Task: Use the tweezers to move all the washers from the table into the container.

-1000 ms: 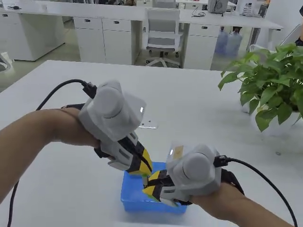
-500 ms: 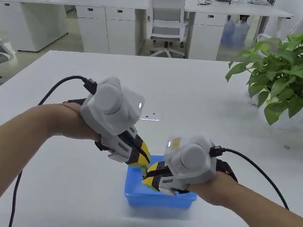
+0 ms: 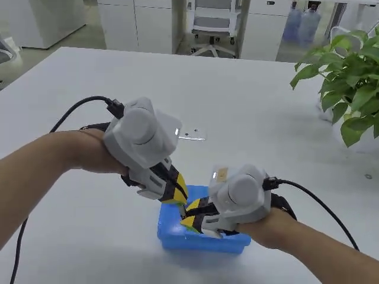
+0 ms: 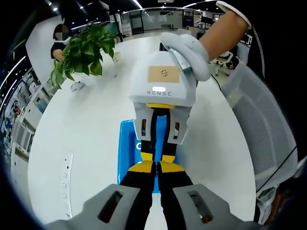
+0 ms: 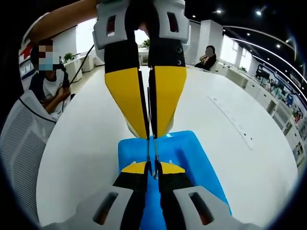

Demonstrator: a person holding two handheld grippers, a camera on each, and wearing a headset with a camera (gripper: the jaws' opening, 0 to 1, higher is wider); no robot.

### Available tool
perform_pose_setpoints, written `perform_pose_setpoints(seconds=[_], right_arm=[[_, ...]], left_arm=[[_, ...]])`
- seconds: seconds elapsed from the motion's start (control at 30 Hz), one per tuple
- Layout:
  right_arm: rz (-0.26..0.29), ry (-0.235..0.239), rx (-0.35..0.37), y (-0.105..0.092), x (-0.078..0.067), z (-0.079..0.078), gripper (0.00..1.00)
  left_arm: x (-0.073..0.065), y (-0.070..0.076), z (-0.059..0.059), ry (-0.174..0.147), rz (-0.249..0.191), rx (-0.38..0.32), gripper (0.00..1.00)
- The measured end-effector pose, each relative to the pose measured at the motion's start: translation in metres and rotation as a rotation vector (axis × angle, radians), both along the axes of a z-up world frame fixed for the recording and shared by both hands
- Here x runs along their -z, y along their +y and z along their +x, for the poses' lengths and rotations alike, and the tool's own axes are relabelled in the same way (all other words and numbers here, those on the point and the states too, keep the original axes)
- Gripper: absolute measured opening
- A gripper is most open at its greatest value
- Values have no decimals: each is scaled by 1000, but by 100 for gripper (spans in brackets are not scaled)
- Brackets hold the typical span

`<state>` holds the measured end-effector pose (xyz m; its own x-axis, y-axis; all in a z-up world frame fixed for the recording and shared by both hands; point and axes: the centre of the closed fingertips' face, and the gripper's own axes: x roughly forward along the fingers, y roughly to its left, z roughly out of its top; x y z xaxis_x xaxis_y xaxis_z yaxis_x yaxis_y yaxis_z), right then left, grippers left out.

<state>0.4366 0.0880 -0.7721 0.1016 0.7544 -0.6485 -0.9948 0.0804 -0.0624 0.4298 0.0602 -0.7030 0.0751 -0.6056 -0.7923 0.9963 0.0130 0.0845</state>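
Note:
A blue container [image 3: 177,238] sits on the white table [image 3: 249,112] right in front of me. Both grippers meet tip to tip above it. My left gripper [image 3: 177,198] points down and right, and my right gripper [image 3: 190,220] points up and left at it. In the right gripper view thin dark tweezers [image 5: 154,148] run from my right gripper [image 5: 153,168] up between the yellow jaws of the left gripper [image 5: 149,134]. Both pairs of jaws stand pressed together on the tweezers over the container [image 5: 192,153]. A thin pale strip of small pieces [image 3: 190,136] lies farther back, too small to make out.
A potted green plant [image 3: 349,77] stands at the table's right side. Black cables [image 3: 77,115] trail from both grippers across the table. An office chair [image 3: 213,23] and white cabinets lie beyond the far edge. People sit nearby in the right gripper view.
The head camera has tilted down, so the scene slid up. Both grippers stay joined tip to tip over the blue container, with the right one slightly more over it.

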Motion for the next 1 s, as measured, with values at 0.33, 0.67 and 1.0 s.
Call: perform_pose_setpoints(seconds=[0.33, 0.67, 1.0], right_arm=[[-11, 25, 2, 1, 11, 2, 10], [-23, 39, 4, 0, 19, 1, 10], [-21, 44, 6, 0, 19, 1, 10]], left_arm=[[12, 3, 7, 15, 8, -4, 6], [20, 3, 6, 24, 12, -2, 6], [20, 4, 6, 23, 13, -5, 6]])
